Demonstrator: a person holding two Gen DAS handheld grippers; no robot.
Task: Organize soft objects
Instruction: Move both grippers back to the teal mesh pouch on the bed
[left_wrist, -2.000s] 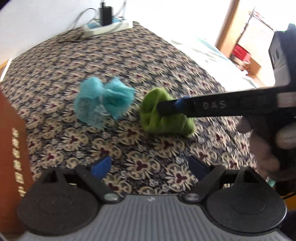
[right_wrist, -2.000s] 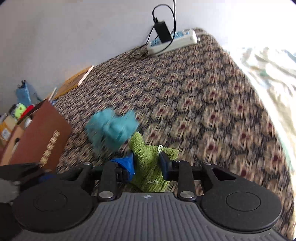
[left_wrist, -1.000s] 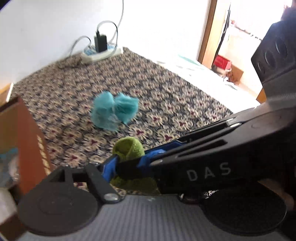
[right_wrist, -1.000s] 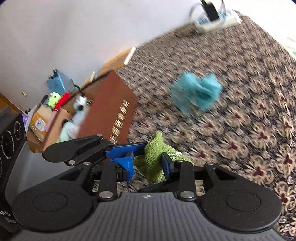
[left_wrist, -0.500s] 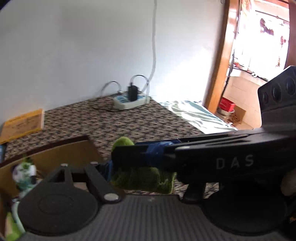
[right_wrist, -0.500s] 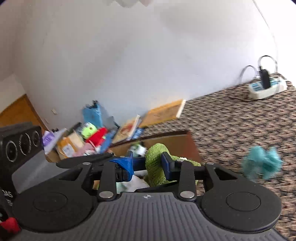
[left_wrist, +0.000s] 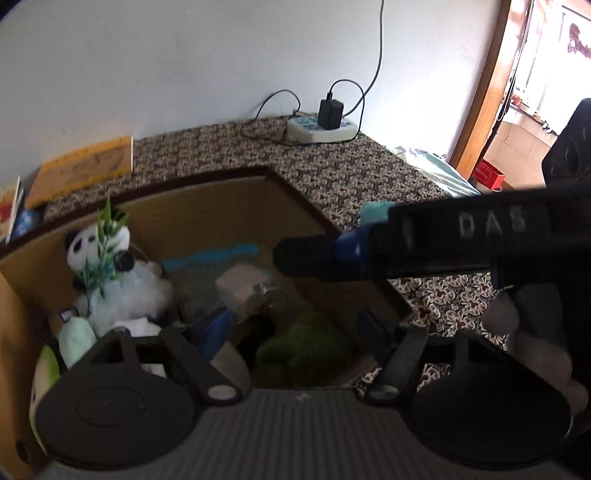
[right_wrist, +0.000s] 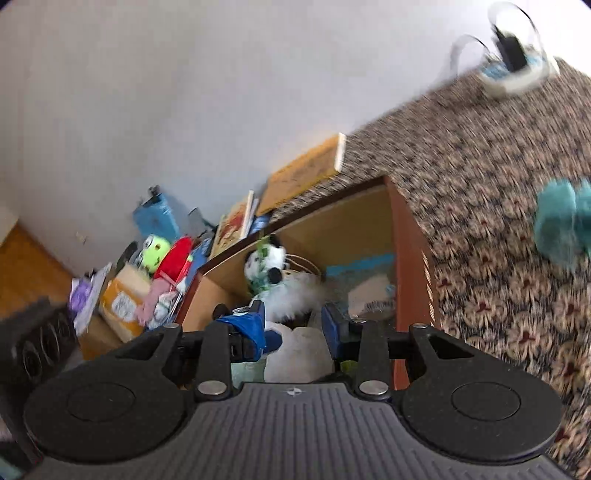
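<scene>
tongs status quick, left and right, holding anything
Left tongs: open, have just been opening, nothing gripped; green knitted piece lies below in the box.
Right tongs: open, nothing between them.

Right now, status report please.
Left tongs open, just widened, nothing between. Right tongs open, empty. Green knit in box. Teal piece on bed.

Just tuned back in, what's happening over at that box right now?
A person is sorting soft things into the brown box, a tool in each hand. The green knitted cloth lies inside, near a panda toy. The left tool hangs above it; its jaws have just been opening and pinch nothing. The right tool reaches over the box, open and empty. The teal cloth lies outside on the patterned cover.
</scene>
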